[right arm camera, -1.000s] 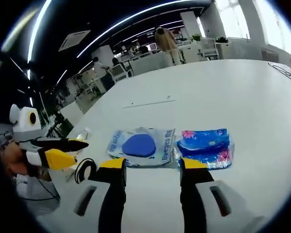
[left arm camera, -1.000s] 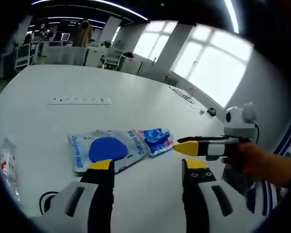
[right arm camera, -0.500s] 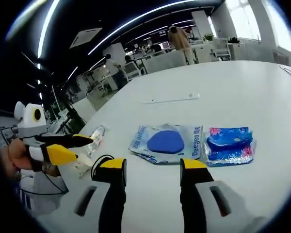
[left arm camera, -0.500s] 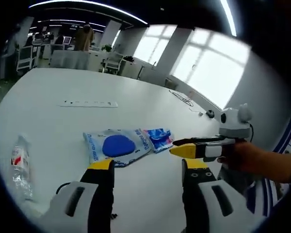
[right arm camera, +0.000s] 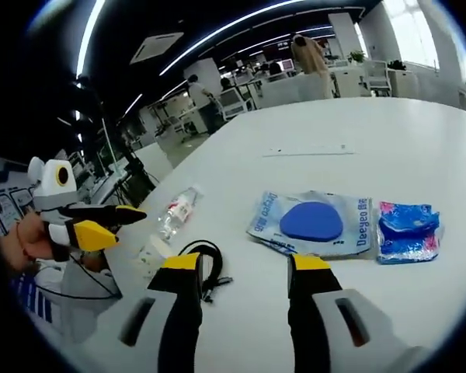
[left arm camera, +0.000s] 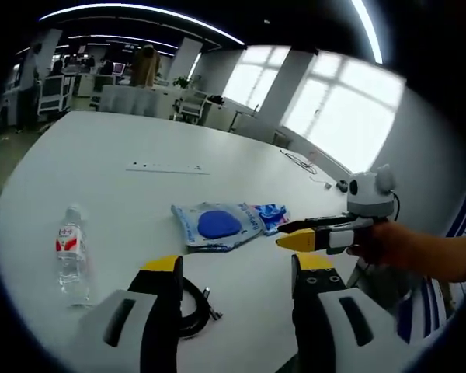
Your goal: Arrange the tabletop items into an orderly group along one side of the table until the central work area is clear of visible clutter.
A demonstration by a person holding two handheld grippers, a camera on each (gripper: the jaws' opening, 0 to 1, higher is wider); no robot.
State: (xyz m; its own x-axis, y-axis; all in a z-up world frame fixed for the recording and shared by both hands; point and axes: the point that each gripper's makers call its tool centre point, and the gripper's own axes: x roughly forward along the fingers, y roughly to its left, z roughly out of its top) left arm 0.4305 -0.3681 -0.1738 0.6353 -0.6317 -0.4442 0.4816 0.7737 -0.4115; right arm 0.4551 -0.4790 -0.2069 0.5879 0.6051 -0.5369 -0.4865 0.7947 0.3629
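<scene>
Both pairs of jaws stand apart with nothing between them; left gripper [left arm camera: 233, 268] and right gripper [right arm camera: 243, 264] hang above the near edge of the white table [left arm camera: 101, 140], neither touching an item.

Landmark: the clear packet with the blue disc [left arm camera: 217, 225], roughly mid-table.
- small blue packet [left arm camera: 270, 216] lies touching the disc packet's side, on the side toward the windows. The two already read as a pair.
- water bottle [left arm camera: 71, 252] stands upright, well apart from the disc packet, toward the left gripper's side.
- black cable coil [right arm camera: 204, 260] lies between the bottle and the disc packet, nearer the table edge, just ahead of the left gripper's jaws.
- small white item [right arm camera: 150, 253] sits just beside the cable; can't tell what it is.
- power strip [left arm camera: 168, 168] lies beyond the disc packet, well apart, likely fixed.

Count: 2 packets, 1 bottle, 1 cable, 1 small white item, 1 power strip.

Judgement: grouping not done. Items are spread across the middle; the grippers look held back and empty to pick a target.
</scene>
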